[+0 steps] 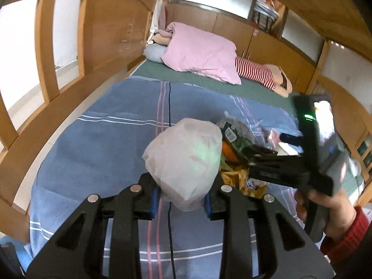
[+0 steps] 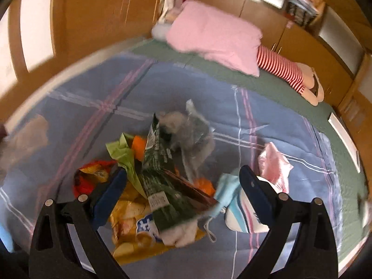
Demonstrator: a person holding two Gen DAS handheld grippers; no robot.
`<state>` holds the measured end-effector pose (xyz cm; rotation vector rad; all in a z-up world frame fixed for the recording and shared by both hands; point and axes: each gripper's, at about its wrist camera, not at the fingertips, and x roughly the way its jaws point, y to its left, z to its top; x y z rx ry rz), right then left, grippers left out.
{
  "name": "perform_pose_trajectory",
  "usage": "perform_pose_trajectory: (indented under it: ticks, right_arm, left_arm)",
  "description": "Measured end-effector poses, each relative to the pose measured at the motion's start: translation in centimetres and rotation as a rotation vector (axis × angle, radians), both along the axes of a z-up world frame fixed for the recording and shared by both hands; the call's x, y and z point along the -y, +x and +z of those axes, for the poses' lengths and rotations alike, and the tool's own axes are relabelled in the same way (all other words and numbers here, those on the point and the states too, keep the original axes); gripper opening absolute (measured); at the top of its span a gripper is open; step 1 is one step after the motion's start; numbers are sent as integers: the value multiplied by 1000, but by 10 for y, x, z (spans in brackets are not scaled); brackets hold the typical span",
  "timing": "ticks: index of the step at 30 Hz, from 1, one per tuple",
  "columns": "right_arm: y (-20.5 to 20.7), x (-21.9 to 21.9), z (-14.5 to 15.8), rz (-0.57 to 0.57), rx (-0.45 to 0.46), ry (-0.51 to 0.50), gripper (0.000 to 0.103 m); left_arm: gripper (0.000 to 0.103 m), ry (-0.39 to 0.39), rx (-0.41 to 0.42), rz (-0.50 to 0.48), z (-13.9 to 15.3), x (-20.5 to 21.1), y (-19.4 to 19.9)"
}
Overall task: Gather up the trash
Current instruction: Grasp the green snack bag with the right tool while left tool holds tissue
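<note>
Left claw (image 1: 182, 201) clamped on white plastic bag (image 1: 186, 158), held above blue plaid blanket (image 1: 104, 144) on bed. Right claw (image 2: 181, 186) spread wide, gripping nothing, over trash pile (image 2: 158, 186): green wrapper (image 2: 162, 200), yellow snack bag (image 2: 130, 220), crumpled clear plastic (image 2: 193, 134). Right-wrist view motion-blurred.

Both handheld grippers share black plastic frames with triangular cut-outs, round silver pivot pins and blue pads lining the fingers. The left gripper (image 1: 182, 201) shows four pins across its linkage, as does the right gripper (image 2: 181, 187). The right hand (image 1: 325, 211) is bare-skinned below a red ribbed knit cuff (image 1: 348, 237); a green light (image 1: 308, 117) glows on its device.
</note>
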<state>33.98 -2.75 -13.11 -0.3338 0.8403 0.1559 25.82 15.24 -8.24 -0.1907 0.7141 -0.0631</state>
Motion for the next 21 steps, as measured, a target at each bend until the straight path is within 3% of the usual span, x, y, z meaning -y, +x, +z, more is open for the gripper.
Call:
perform_pose_trajectory:
  ticks: [1, 2, 3, 4, 5, 8, 12, 21]
  right_arm:
    - [1, -5, -3, 12, -4, -29, 80]
    - [3, -9, -7, 28, -12, -63, 56]
    - [4, -11, -13, 45, -36, -86, 41]
    - [4, -8, -15, 49, -62, -64, 20]
    - [4, 0, -13, 44, -87, 4, 11]
    - [-2, 25, 4, 33, -79, 206, 10]
    - [-13, 54, 25, 32, -69, 369, 10]
    - [-40, 95, 45, -5, -78, 426, 10]
  left_arm:
    - [30, 1, -3, -6, -1, 2, 0]
    - [30, 1, -4, -12, -1, 4, 2]
    - [30, 3, -3, -15, -1, 5, 4]
    - [30, 6, -3, -14, -1, 6, 4]
    - [30, 8, -3, -10, -1, 6, 3]
    - [30, -4, 0, -4, 0, 1, 2]
    - [30, -6, 5, -5, 0, -3, 1]
    - [30, -12, -5, 2, -1, -5, 0]
